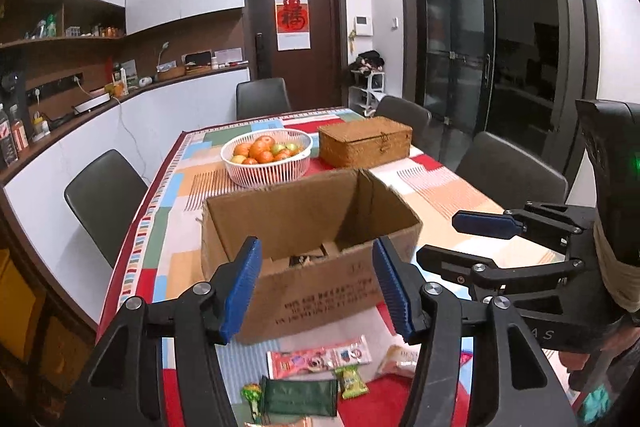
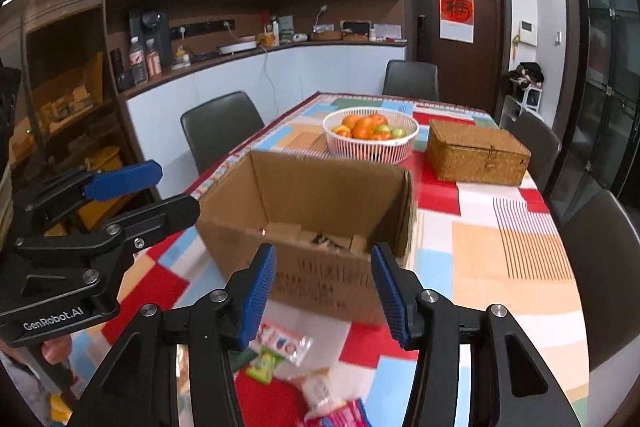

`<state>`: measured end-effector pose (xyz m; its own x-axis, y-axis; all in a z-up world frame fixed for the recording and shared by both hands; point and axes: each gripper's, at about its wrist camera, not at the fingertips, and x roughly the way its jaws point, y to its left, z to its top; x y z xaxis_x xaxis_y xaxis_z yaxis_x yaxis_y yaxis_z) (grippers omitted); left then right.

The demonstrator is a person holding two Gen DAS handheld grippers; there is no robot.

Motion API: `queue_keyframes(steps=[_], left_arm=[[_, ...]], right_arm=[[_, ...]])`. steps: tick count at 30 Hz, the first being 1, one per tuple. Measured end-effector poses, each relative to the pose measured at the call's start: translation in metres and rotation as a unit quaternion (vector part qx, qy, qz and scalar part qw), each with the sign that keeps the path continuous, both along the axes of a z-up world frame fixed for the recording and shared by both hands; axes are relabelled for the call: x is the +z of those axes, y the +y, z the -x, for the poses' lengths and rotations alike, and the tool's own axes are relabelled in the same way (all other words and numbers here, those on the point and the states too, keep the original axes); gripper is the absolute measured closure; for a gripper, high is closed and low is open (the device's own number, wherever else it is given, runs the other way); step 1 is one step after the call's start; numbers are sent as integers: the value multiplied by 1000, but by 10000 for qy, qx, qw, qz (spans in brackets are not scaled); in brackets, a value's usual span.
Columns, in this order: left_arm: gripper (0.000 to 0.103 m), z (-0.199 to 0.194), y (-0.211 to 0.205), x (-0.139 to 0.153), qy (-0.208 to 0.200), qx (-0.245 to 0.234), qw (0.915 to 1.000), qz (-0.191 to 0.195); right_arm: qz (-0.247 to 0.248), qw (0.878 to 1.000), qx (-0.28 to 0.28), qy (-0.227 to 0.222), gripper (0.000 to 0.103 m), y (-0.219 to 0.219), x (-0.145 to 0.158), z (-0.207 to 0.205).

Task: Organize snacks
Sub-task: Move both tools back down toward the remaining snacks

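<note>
Patchwork-clothed table (image 1: 448, 195) carries an open cardboard box (image 1: 308, 251); snack packets (image 1: 318, 357) lie loose just before it. Left claw (image 1: 318, 287) and right claw (image 2: 323, 293) hover above them, jaws apart, gripping nothing.

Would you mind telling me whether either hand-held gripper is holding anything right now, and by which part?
Nothing is held. The left hand-held gripper and the right hand-held gripper both stand open and empty before the cardboard box.

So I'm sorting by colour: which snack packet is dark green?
The flat rectangular packet, nearest the table edge, beside the lollipop; the small candy is lime green.
</note>
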<state>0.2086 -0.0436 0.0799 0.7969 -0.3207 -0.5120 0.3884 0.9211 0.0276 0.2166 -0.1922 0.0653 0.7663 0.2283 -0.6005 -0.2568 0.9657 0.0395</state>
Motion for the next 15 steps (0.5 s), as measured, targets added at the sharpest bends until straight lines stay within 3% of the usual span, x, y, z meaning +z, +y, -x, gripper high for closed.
queue_keyframes(steps=[15], left_arm=[[47, 14, -8, -70, 941, -109, 9952, -238]], right_arm=[[247, 9950, 201, 945, 53, -4, -65, 28]])
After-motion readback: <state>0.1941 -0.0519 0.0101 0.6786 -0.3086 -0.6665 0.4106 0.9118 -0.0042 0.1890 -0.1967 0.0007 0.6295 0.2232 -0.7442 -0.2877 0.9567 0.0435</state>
